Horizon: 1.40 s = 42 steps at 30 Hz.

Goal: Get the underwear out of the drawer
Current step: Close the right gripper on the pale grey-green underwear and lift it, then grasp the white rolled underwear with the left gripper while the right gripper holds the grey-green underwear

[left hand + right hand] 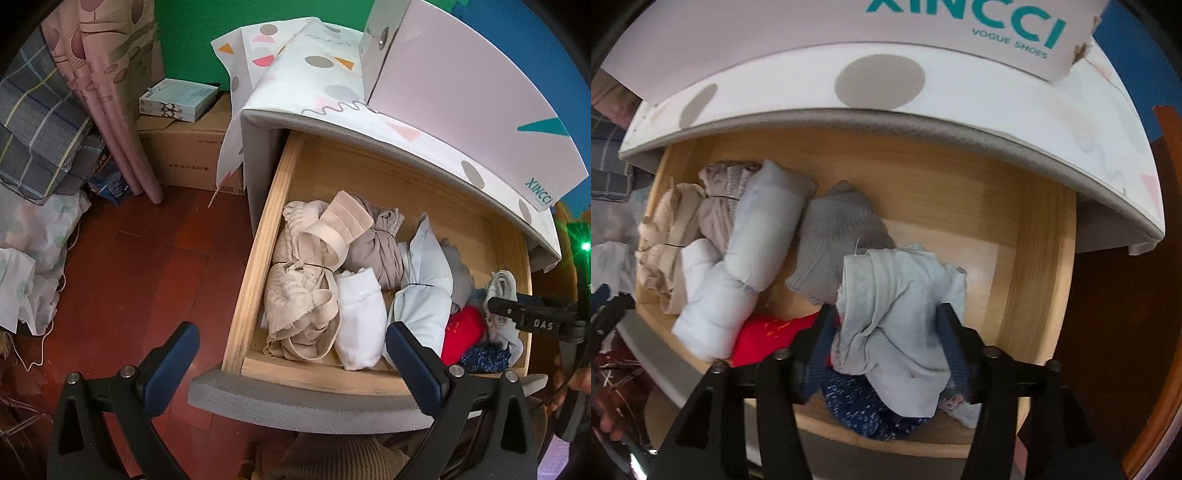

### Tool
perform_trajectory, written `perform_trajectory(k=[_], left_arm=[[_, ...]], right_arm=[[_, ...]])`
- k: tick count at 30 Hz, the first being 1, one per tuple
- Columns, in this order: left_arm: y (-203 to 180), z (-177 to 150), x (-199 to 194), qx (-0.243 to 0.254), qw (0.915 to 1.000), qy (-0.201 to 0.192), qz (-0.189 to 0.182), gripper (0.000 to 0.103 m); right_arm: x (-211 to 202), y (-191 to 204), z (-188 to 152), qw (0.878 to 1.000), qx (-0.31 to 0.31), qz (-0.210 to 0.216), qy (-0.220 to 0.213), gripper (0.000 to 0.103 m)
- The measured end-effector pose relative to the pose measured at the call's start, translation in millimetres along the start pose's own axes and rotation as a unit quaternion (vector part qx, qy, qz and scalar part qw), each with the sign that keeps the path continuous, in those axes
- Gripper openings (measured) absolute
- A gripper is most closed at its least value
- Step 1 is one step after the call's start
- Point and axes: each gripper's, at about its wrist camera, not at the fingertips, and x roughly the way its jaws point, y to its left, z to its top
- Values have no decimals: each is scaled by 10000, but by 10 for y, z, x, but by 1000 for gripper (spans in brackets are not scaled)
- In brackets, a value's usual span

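Note:
The wooden drawer (255, 258) stands pulled open, holding several rolled garments. My right gripper (886, 325) is shut on a pale blue-grey underwear piece (901, 306) at the drawer's front right, above a dark blue speckled garment (857, 410). The same gripper (495, 310) shows in the left wrist view, holding that piece (502, 288). My left gripper (291, 343) is open and empty, above the drawer's front left corner, near a white roll (358, 321) and beige lace underwear (299, 299). A red item (461, 332) lies between the light blue roll (424, 295) and the held piece.
The cabinet top (332, 81) carries a pink shoe box (461, 103). The drawer's grey front panel (295, 398) is below my left gripper. Cardboard boxes (184, 155), a curtain (110, 92) and piled bedding (37, 129) stand on the red-brown floor at left.

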Motion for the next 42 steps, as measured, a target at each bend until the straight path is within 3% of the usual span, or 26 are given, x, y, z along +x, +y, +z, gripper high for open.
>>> perform_trajectory(k=[2, 6, 8, 11, 16, 22, 27, 30, 33, 42], left_arm=[[9, 14, 7, -7, 10000, 36, -3, 103], [5, 23, 20, 30, 10000, 61, 16, 103], [2, 30, 28, 40, 10000, 88, -1, 103], [-6, 52, 47, 42, 9999, 146, -3, 103], [-39, 88, 28, 101, 9997, 199, -54, 103], [-97, 189, 15, 200, 9984, 395, -358, 103], [-83, 319, 141, -175, 9929, 872, -791, 103], [-93, 350, 241, -257, 9916, 1038, -723, 103], [-116, 346, 314, -293, 9909, 1146, -636, 99], [-902, 289, 330, 649, 9887, 1078, -810, 99]], right_arm=[[154, 4, -1, 9999, 115, -56, 25, 64], [359, -245, -71, 9986, 487, 37, 216, 63], [392, -400, -117, 9967, 739, 250, 205, 51], [334, -557, -151, 9929, 1018, 612, 46, 43], [122, -640, -246, 9943, 932, 498, -133, 35], [-95, -466, -338, 9944, 883, 458, -348, 33], [-58, -439, -581, 9926, 935, 649, -413, 33], [136, -330, -607, 9893, 1056, 858, -521, 34], [74, -354, -656, 9896, 966, 925, -520, 34], [130, -172, -609, 9938, 720, 647, -547, 34]])
